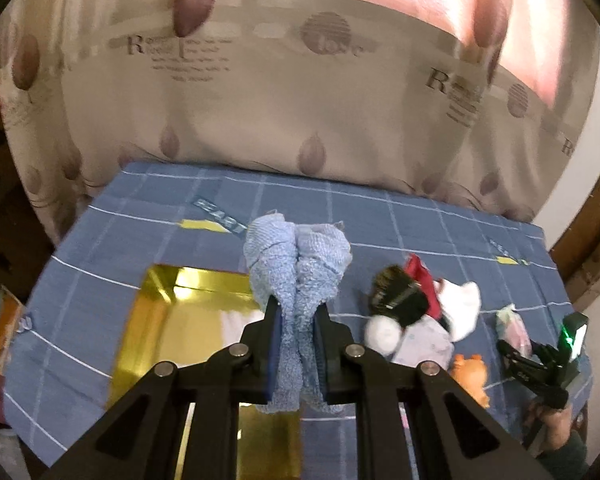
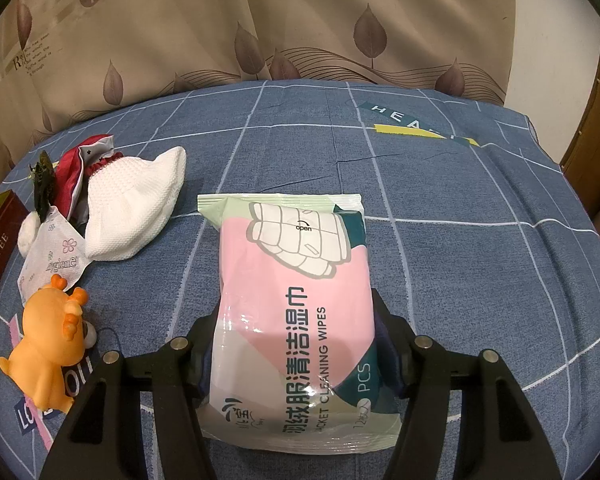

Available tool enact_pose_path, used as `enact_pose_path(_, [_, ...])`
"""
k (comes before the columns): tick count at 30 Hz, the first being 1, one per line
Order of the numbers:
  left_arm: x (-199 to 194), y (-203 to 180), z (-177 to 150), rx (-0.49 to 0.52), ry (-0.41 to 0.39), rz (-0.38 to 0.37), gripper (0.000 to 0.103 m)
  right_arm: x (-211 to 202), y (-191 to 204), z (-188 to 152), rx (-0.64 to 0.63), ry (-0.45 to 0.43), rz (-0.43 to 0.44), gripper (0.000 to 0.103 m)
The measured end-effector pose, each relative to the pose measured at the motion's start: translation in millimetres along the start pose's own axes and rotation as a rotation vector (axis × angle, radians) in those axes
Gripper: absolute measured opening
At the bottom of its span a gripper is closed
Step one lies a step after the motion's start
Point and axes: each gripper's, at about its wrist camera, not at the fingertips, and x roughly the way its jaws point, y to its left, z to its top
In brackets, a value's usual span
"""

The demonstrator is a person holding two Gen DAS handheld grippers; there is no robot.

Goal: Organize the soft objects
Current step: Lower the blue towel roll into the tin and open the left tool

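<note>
Above gold tray (image 1: 140, 320), left fingers (image 1: 276, 344) pinching blue towel (image 1: 296, 264), right fingers (image 2: 384, 320) clamping wipes pack (image 2: 296, 320).

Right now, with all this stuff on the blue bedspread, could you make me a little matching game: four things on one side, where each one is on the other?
Things:
1. blue towel
2. wipes pack
3. orange toy
4. gold tray

Places:
A. on the bedspread, under and left of the hanging cloth
B. between the right gripper's fingers
C. pinched in the left gripper, hanging over the tray
D. standing on the bedspread, left of the pack

Pairs: 1-C, 2-B, 3-D, 4-A
</note>
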Motion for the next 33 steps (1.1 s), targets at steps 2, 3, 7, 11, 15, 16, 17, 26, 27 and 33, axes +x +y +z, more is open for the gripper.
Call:
enact_pose_path(2, [-1,10,3,0.000,0.001,0.027,0.015,0,0,0,-0.001,0.000,-0.001,0.060])
enact_pose_path(3, [0,16,4,-0.001,0.003,0.048,0.015,0,0,0,0.000,0.000,-0.001,0.060])
enact_pose_path(7, [8,36,5,-0.005,0.019,0.110,0.015,0,0,0,-0.001,0.000,-0.002,0.060])
enact_pose_path(11, [23,53,3,-0.009,0.049,0.162,0.015,0,0,0,0.000,0.000,-0.001,0.060])
enact_pose_path(15, [37,62,2,0.032,0.072,0.216,0.015,0,0,0,0.000,0.000,-0.002,0.060])
enact_pose_path(16, [41,63,2,0.042,0.074,0.234,0.015,0,0,0,0.000,0.000,-0.002,0.060])
enact_pose_path(17, [46,65,2,0.052,0.082,0.248,0.015,0,0,0,0.000,0.000,-0.002,0.060])
enact_pose_path(26, [74,77,-6,0.042,0.132,0.272,0.015,0,1,0,-0.001,0.000,-0.004,0.060])
enact_pose_path(27, [77,79,-6,0.037,0.135,0.267,0.015,0,1,0,-0.001,0.000,-0.004,0.060])
enact_pose_path(33, [85,84,-8,0.027,0.153,0.282,0.018,0,1,0,-0.002,0.000,-0.005,0.060])
